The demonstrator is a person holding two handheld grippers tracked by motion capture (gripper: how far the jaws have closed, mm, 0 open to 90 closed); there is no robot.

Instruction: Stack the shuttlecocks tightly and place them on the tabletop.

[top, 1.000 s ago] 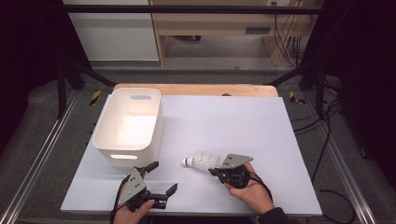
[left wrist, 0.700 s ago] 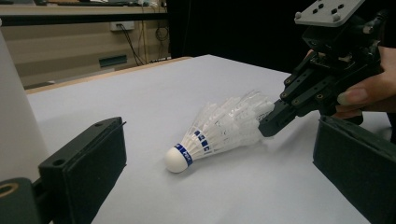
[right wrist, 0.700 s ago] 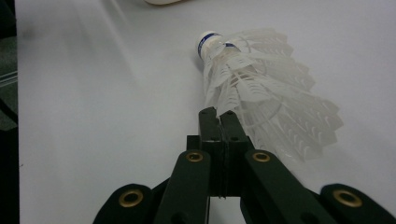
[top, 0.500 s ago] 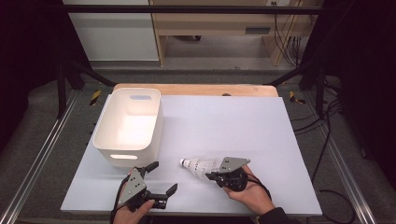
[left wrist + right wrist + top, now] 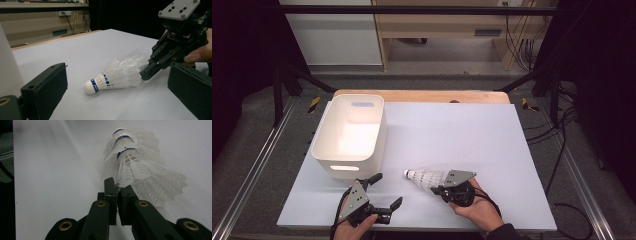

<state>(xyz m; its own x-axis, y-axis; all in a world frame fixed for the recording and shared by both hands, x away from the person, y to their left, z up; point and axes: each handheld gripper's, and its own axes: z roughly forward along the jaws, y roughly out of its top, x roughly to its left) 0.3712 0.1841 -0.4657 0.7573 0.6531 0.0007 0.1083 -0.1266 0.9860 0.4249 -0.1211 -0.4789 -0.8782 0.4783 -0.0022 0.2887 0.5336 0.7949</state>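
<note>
One shuttlecock (image 5: 422, 178) lies on its side on the table, white feathers with a blue band at the cork (the right gripper view blurs it into several overlapping outlines). Its cork end points away from the right gripper (image 5: 441, 189), and its feather skirt sits right at that gripper's tips. The right gripper's jaws are pinched together on the rim of the skirt, a feather edge caught between them; they have just eased open a touch. The hand (image 5: 477, 209) behind it rests on the table.

The left gripper (image 5: 384, 192), one of two in all, is held by the other hand (image 5: 357, 227) a little to the shuttlecock's left, jaws wide apart with nothing in them, the shuttlecock lying ahead between them.

One white bin (image 5: 349, 135), with a handle slot, stands just beyond the left gripper.

The table (image 5: 462, 130) has a pale, matte top over a wooden edge. Around it are grey floor, metal rails, black drapes, cables and light wooden furniture at the back.
</note>
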